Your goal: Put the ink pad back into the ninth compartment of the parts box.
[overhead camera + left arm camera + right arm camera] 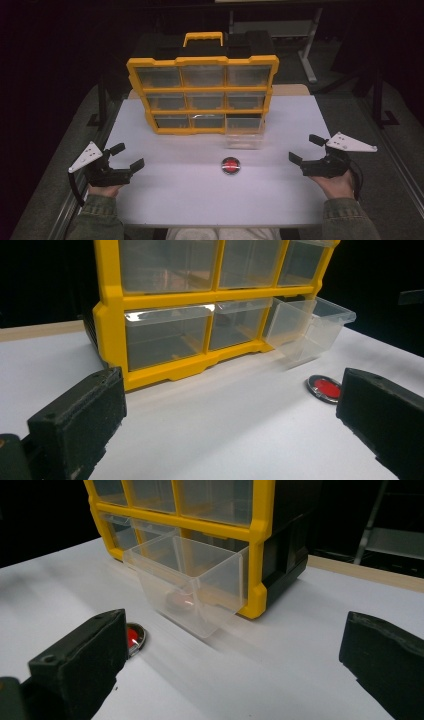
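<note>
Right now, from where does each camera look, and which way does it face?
High view: sits above the person's side, faces forward and down on the table; shows both hands, sleeves, left gripper and right gripper.
Left gripper view: rides the left gripper, low, faces the organizer front between its own jaws.
Right gripper view: rides the right gripper, faces the open drawer between its own jaws.
Shared: both gripper views show the drawer and the red disc.

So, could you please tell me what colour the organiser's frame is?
Yellow; the organiser's frame shows best in the high view.
</note>
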A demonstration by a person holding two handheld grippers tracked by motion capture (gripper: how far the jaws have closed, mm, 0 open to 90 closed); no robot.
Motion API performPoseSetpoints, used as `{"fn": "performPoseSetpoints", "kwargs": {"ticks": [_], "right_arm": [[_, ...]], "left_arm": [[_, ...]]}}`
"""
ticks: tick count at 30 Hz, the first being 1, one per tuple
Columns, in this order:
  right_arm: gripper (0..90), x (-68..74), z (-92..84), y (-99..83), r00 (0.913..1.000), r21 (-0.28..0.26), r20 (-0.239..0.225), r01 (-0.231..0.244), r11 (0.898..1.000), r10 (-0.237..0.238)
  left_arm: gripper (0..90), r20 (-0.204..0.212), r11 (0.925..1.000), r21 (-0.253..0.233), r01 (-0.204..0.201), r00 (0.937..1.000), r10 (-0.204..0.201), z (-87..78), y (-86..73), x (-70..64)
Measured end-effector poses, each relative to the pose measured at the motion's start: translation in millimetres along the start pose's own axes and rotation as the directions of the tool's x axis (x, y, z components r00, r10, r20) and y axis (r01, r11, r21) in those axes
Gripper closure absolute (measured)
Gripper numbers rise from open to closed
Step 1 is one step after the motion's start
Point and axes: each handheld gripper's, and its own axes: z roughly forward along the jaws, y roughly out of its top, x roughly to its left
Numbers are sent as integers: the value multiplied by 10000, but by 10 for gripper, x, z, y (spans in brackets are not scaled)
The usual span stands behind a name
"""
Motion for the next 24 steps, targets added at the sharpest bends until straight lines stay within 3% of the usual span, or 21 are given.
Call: {"fn": "performPoseSetpoints", "kwargs": {"ticks": [12, 18, 24], "right_arm": [[0, 50, -1, 13, 9998, 68, -64, 205, 9998, -205], [0, 85, 21, 29, 9996, 106, -260, 148, 9998, -146], [0, 169, 53, 89, 9981, 126, -480, 401, 9991, -395]], "left_arm": [[0, 63, 10000, -2, 54, 10000, -54, 18, -1, 10], [0, 27, 9999, -67, 94, 10000, -94, 9, -2, 8], [0, 4, 10000, -5, 71, 10000, -71, 10, -9, 5]]}}
